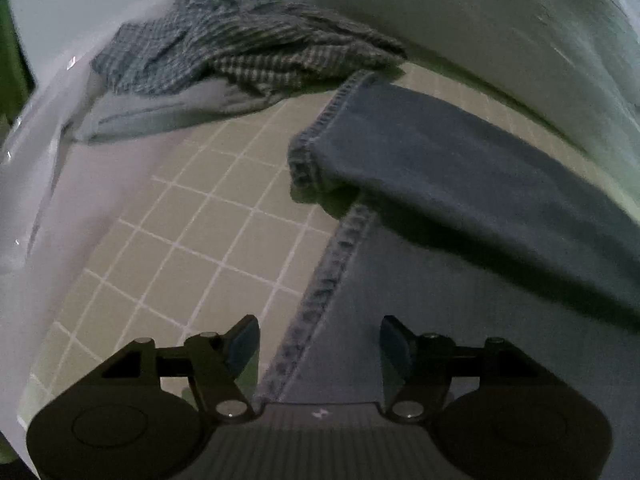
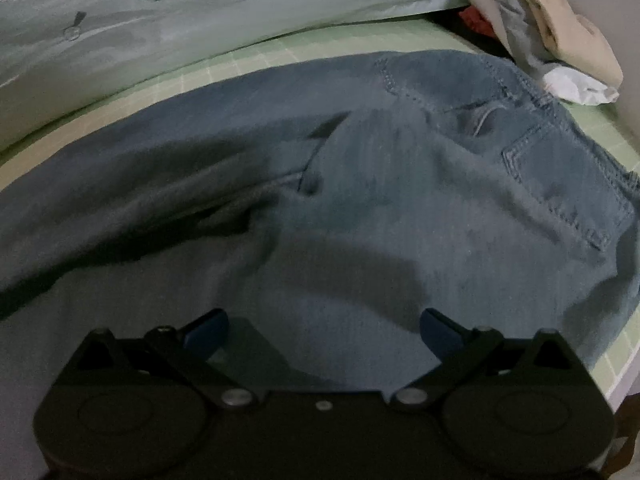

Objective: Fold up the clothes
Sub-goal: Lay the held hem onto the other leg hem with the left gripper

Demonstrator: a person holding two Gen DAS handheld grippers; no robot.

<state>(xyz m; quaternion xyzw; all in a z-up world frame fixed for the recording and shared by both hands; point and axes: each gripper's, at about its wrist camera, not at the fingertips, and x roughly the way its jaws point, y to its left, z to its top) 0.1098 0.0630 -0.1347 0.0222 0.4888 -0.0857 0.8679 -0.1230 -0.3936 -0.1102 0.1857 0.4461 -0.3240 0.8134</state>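
Blue jeans (image 1: 460,184) lie on a green grid-patterned sheet (image 1: 192,216). In the left wrist view two leg ends show, one hem (image 1: 308,152) lying over the other leg. My left gripper (image 1: 320,344) hovers open just above the lower leg's hem, holding nothing. The right wrist view shows the jeans' seat and back pocket (image 2: 560,184), with the legs running off to the left. My right gripper (image 2: 324,332) is open low over the denim (image 2: 360,208), its blue pads (image 2: 436,332) spread wide with nothing between them.
A crumpled checked garment (image 1: 240,48) lies on a pale folded cloth (image 1: 168,112) at the far left. A pale duvet (image 2: 200,20) with a carrot print borders the far side. Beige and white clothes (image 2: 560,40) are piled at the far right. White fabric (image 1: 60,160) hangs at left.
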